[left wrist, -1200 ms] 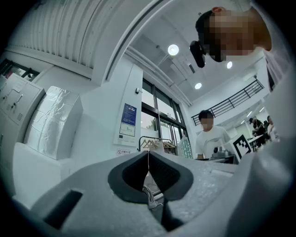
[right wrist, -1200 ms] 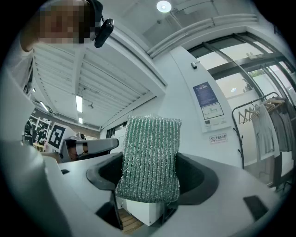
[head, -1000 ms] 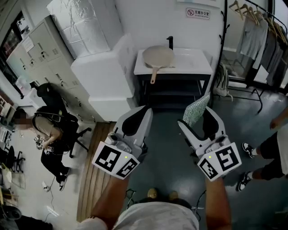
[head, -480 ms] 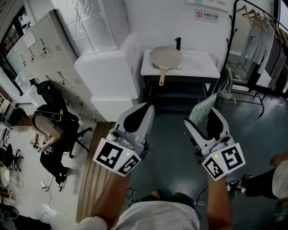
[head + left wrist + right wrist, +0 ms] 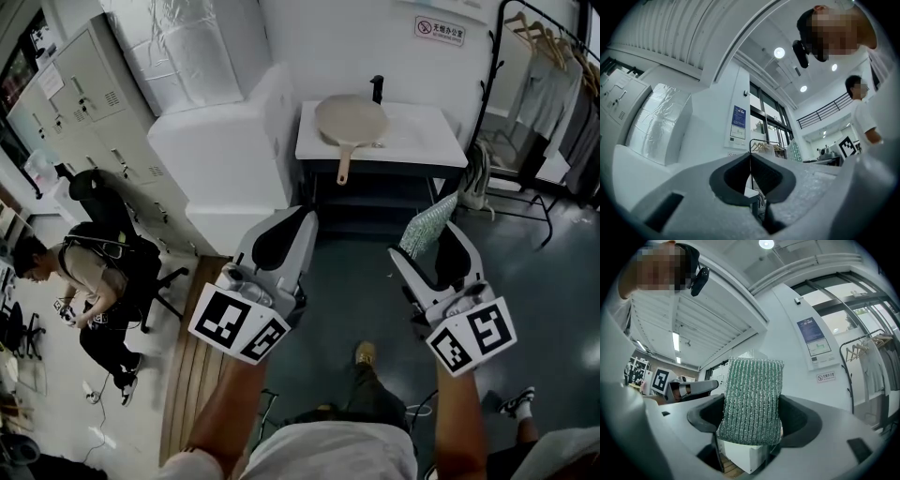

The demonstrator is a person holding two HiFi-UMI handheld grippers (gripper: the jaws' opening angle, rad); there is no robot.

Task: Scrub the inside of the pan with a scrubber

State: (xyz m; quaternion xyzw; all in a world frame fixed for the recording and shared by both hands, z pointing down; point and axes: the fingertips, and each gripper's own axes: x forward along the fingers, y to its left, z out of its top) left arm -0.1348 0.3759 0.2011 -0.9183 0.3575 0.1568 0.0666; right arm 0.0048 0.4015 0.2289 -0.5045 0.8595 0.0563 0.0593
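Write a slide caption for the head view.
Right gripper holds a green scrubber, left gripper is shut and empty, and the beige pan sits on the white sink counter ahead.

support: white sink stand (image 5: 422,139); on it: beige pan (image 5: 351,119), handle overhanging

White wall (image 5: 319,37), dark grey floor (image 5: 352,281), grey lockers (image 5: 80,89) at left, clothes rack (image 5: 553,70) at right, wooden slats (image 5: 192,375)
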